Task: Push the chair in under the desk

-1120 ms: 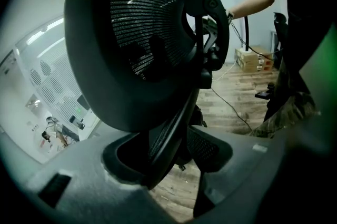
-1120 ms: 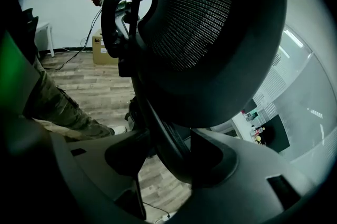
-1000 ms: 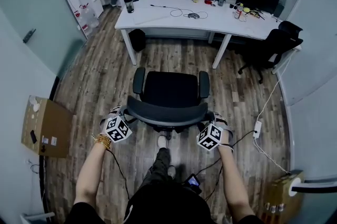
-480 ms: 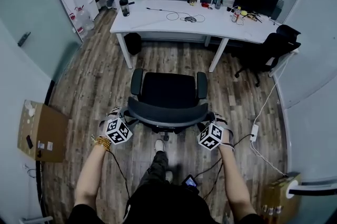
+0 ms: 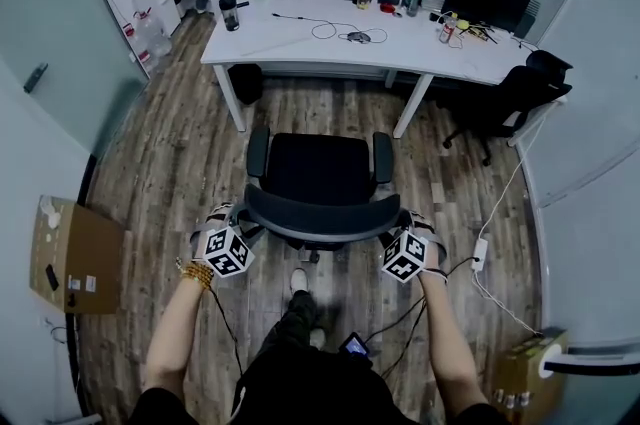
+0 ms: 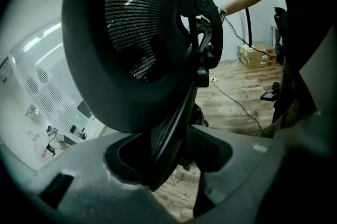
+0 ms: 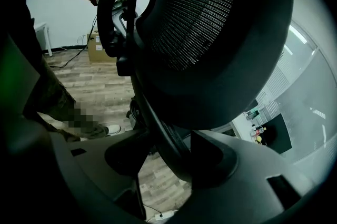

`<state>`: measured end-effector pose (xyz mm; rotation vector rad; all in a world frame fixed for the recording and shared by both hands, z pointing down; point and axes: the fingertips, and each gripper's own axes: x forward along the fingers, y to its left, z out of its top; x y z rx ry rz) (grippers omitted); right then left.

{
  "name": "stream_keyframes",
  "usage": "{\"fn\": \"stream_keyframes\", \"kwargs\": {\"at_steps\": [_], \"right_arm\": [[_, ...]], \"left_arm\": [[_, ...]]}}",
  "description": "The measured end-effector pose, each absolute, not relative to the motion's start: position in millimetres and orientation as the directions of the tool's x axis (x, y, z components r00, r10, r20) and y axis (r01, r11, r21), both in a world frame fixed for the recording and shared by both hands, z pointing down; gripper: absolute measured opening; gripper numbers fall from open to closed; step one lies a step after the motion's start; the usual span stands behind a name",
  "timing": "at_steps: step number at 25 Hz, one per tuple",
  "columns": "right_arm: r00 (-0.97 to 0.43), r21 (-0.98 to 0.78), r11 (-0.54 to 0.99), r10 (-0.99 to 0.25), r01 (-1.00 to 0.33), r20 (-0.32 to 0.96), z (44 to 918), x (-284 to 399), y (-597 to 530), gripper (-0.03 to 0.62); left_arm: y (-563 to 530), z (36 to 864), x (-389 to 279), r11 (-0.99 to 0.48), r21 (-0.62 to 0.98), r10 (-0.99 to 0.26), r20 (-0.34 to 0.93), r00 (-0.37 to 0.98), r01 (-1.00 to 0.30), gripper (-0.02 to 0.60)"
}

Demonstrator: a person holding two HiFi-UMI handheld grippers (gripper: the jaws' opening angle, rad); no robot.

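Head view shows me the chair standing on the wood floor, well apart from the white worktop. Its seat is turned toward the worktop and its back is toward me. My left claw is clamped on the left end of the chair back, and my right claw is clamped on the right end. So both hands are just as near to it. In the left gripper view the dark rim of the chair back runs down between the two jaws of the left claw, and they pinch it. In the right gripper view the same rim sits pinched in the right claw.

What matters for the push is where the hole under the worktop is. It lies straight ahead of the chair, between the two white legs, and the chair looks lined up with it. The chair back runs from side to side, nearly the same way as the front edge of the worktop. I think the push has to go straight forward with both hands pushing the same, so the chair does not turn. A small black bin stands by the left leg, so I would not let the chair drift that way.
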<state>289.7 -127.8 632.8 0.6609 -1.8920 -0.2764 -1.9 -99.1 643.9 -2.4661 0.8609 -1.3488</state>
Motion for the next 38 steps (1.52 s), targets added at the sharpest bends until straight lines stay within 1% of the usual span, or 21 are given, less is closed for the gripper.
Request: {"fn": "stream_keyframes", "kwargs": {"at_steps": [14, 23, 29, 33, 38], "right_arm": [[-0.25, 0.454, 0.838, -0.53, -0.302, 0.811, 632, 295, -183, 0.239], [-0.225, 0.427, 0.858, -0.493, -0.284, 0.841, 638, 296, -208, 0.238], [-0.211, 0.413, 0.866, -0.476, -0.281, 0.854, 639, 286, -227, 0.235], [-0.181, 0.41, 0.86, -0.474, -0.302, 0.861, 650, 287, -240, 0.235], [-0.191, 0.407, 0.863, -0.472, -0.299, 0.861, 637, 255, -249, 0.229]], "left_arm": [[-149, 642, 6, -0.804, -0.451, -0.588, 0.694, 0.415, -0.386, 0.221], [-169, 639, 8, -0.781, -0.494, -0.623, 0.645, 0.442, -0.382, 0.222], [-187, 637, -2, -0.772, -0.503, -0.636, 0.631, 0.445, -0.389, 0.224], [-204, 635, -12, -0.768, -0.506, -0.64, 0.626, 0.446, -0.392, 0.229], [-220, 636, -33, -0.763, -0.513, -0.646, 0.612, 0.456, -0.392, 0.239]]}}
